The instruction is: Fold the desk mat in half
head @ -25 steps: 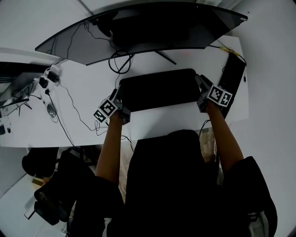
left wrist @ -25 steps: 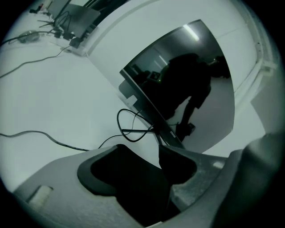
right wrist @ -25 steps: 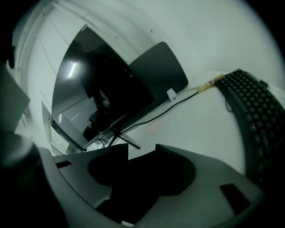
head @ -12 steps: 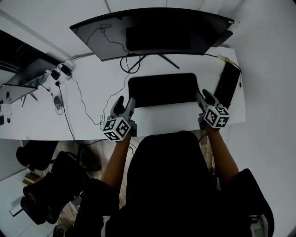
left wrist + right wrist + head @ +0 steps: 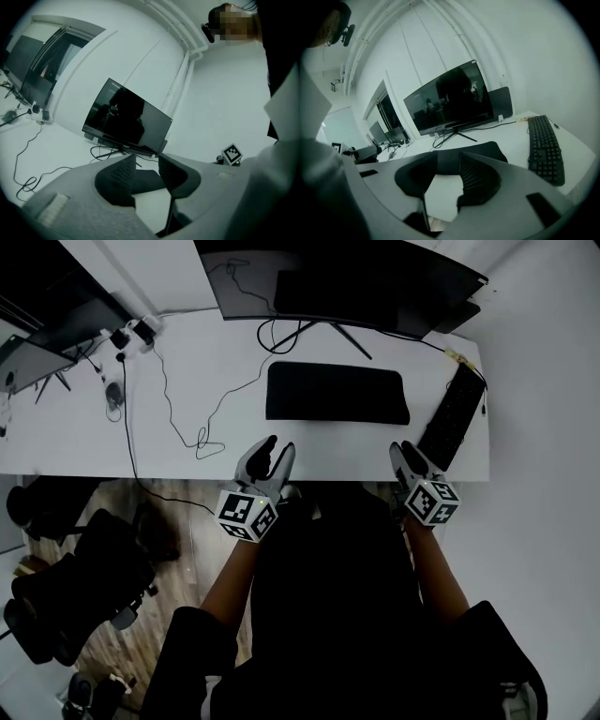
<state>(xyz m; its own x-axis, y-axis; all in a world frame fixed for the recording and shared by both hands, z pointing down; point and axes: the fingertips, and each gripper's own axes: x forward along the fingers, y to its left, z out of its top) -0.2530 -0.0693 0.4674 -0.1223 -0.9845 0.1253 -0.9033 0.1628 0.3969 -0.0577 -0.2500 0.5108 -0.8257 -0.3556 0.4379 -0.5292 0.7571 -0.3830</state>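
We hold both tools at the near edge of the white desk [image 5: 328,448], well in front of the wide curved black monitor [image 5: 347,282]. The flat black rectangular desk mat [image 5: 337,393] lies just in front of the monitor's stand, apart from both tools, with a black keyboard [image 5: 452,418] beside it towards the monitor's right end. The left gripper [image 5: 275,454] is closing its jaws on nothing but air, and so is the right gripper [image 5: 408,460].

The mat looks thin, soft and light, and we judge it will go limp once lifted, with an underside that clings to the desk. It is best pinched at the two corners of one long edge, one gripper on each. It shows as a narrow strip and may already be doubled; we cannot tell.
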